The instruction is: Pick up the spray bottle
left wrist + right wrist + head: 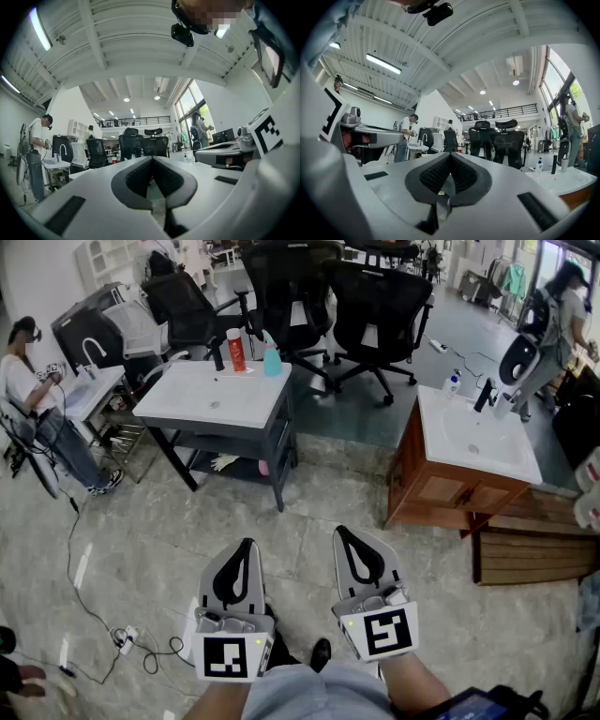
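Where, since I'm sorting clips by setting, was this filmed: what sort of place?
Probably an open workshop or test hall: two freestanding washbasin units, office chairs, a mezzanine under a high ceiling.

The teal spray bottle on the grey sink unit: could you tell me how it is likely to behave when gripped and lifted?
The spray bottle stands upright, tall and narrow, so a sideways nudge would probably tip it, perhaps against the red bottle beside it. It looks like plastic, so likely light and not fragile, though its smooth body may be slippery.
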A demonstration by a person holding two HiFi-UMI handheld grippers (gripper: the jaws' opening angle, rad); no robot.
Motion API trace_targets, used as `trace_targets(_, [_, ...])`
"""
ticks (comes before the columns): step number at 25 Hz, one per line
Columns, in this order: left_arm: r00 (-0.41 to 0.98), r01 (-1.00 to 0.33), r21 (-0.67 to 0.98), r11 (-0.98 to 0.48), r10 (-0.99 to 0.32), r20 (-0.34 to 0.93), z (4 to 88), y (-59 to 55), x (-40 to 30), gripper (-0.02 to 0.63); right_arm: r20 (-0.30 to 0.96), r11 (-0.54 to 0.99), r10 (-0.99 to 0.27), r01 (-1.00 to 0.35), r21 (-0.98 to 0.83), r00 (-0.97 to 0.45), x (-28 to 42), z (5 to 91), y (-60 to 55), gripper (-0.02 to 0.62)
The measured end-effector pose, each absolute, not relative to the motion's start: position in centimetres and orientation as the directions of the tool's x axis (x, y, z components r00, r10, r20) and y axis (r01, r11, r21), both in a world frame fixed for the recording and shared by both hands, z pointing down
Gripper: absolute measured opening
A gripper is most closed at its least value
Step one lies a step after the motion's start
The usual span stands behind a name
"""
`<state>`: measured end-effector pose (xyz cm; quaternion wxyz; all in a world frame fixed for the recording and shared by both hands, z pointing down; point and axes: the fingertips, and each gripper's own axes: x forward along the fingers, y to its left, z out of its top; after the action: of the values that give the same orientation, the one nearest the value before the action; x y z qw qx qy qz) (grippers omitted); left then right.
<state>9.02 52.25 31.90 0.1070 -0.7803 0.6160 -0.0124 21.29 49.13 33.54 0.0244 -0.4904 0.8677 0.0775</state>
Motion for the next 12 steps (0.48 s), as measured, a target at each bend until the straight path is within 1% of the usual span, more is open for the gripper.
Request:
trace_targets(3, [0.242, -0.958, -0.183, -0.219, -0.964, -0.113, 32.06, 52.52, 9.15, 0.015, -0.099, 0.516, -0.845, -0.849, 0.111, -0.526, 21.31, 34.0, 49.52, 0.012])
trace_targets(7, [0.238, -0.959, -0.183, -0.216, -0.965, -0.112, 32.3, 52.89, 9.24, 0.015, -0.123, 0.507, -0.847, -0.856, 0.103, -0.517, 21.67, 33.84, 49.77, 0.012])
trace_targets(12, [0.225, -0.963, -0.178, -0.205, -0.969, -0.102, 32.52, 53.15, 9.09, 0.015, -0.095, 0.519, -0.847, -0.853, 0.065, -0.523, 22.1, 34.18, 49.9, 0.016])
